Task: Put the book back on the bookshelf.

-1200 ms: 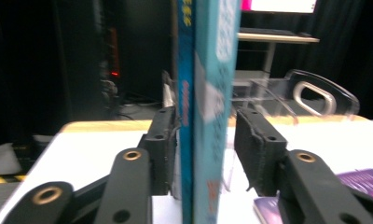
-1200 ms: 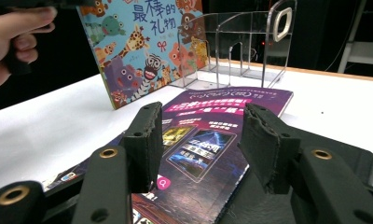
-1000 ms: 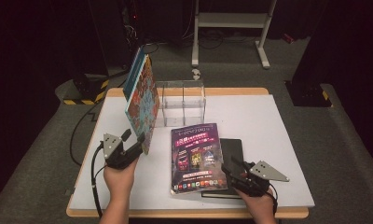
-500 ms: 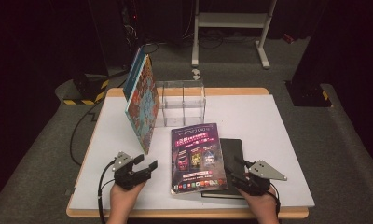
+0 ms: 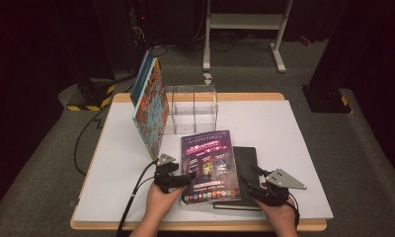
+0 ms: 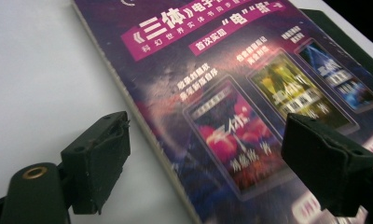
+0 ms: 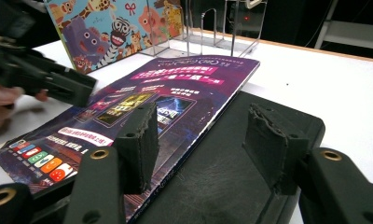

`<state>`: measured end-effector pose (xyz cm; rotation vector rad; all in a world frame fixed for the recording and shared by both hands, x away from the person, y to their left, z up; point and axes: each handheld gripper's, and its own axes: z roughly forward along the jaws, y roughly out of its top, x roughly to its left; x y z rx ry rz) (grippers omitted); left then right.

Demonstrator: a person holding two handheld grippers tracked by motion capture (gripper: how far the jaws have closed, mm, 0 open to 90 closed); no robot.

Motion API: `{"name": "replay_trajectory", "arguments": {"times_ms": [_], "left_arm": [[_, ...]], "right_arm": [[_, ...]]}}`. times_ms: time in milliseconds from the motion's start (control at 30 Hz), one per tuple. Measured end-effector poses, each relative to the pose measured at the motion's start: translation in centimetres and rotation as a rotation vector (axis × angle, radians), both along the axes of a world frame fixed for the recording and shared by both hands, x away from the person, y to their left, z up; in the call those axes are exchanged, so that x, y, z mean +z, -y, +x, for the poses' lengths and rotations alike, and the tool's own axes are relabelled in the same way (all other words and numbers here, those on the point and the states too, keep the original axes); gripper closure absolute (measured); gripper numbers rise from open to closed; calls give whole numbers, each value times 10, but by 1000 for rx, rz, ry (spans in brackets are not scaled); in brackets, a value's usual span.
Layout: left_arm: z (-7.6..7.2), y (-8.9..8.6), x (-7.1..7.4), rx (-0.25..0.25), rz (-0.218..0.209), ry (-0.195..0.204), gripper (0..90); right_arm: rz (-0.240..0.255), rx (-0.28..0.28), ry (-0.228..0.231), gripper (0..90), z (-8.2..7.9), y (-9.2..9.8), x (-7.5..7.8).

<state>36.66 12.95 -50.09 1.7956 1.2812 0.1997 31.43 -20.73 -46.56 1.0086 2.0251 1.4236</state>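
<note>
A purple paperback (image 5: 208, 163) lies flat on a black book (image 5: 245, 163) near the table's front. My left gripper (image 5: 188, 178) sits low at the paperback's left edge. In the left gripper view it (image 6: 205, 140) is open and has just been opening: one jaw stands over the white table, the other over the purple cover (image 6: 231, 70), and the pads touch neither. My right gripper (image 5: 250, 183) is at the black book's front right corner. In the right gripper view it (image 7: 201, 121) stands open over the black book (image 7: 231, 177) and the paperback's right edge (image 7: 175, 79).
A children's book (image 5: 148, 111) with cartoon animals leans upright against a clear acrylic stand (image 5: 193, 106) at the back of the white table (image 5: 284, 128). The other hand and its gripper (image 7: 49, 81) show at the left of the right gripper view. Cables trail off the table's left front.
My left gripper has come down and to the right, from beside the leaning children's book to the purple paperback's left edge, and its jaws have widened. The right gripper has not moved.
</note>
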Motion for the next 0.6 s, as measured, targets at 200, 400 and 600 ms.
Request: {"name": "replay_trajectory", "arguments": {"times_ms": [200,400,600], "left_arm": [[10,6,-3,-21,13,-23,118],[10,8,-2,-48,10,-5,150],[10,24,1,-100,-9,4,151]], "right_arm": [[1,-1,-5,434,1,1,0],[3,-8,-28,422,5,1,-2],[11,-31,-54,388,8,6,-2]]}}
